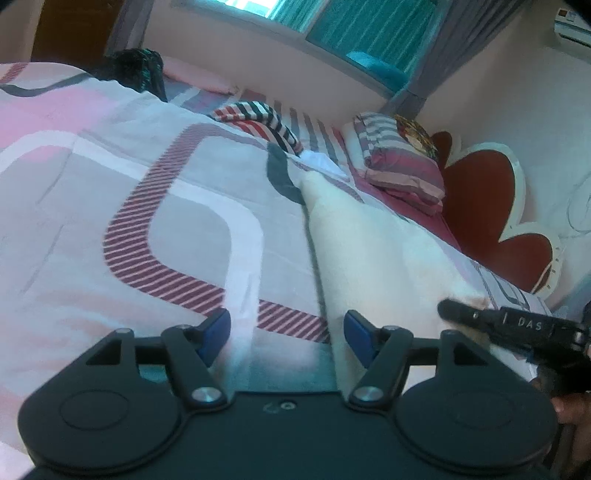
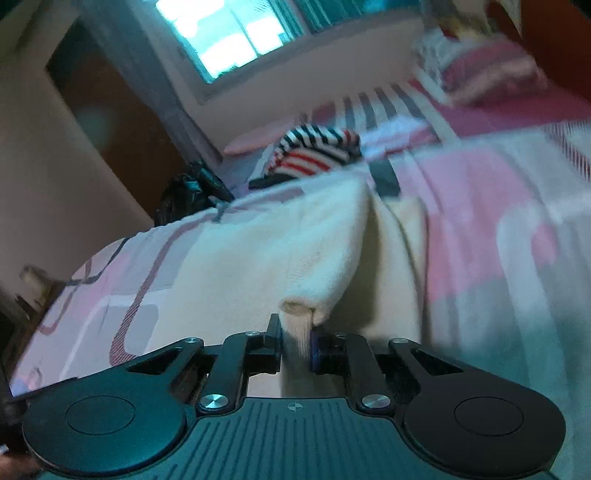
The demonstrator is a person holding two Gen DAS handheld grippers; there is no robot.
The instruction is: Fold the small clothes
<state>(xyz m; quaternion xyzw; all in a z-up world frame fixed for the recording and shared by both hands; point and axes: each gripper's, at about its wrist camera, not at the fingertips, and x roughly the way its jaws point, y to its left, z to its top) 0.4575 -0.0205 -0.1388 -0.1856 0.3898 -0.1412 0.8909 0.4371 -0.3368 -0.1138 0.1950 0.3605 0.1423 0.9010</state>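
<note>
A cream-white small garment (image 1: 373,243) lies on the patterned bedspread (image 1: 110,206), reaching from near my grippers toward the pillows. My left gripper (image 1: 287,338) stands open just above the bedspread, its blue pads (image 1: 216,332) apart, with the garment's left edge beside the right pad and nothing pinched. In the right wrist view my right gripper (image 2: 296,334) is shut on a bunched edge of the cream garment (image 2: 280,236), whose cloth rises in a fold ahead of the jaws. That right gripper (image 1: 491,321) also shows in the left wrist view as a black body over the garment's near right part.
A red, white and black striped garment (image 1: 262,123) lies crumpled farther up the bed. Striped pillows (image 1: 402,162) rest against a red flower-shaped headboard (image 1: 487,206) on the right. A dark bundle (image 1: 136,72) sits at the far left, below the window (image 1: 332,22). A hand (image 1: 572,406) shows at the right edge.
</note>
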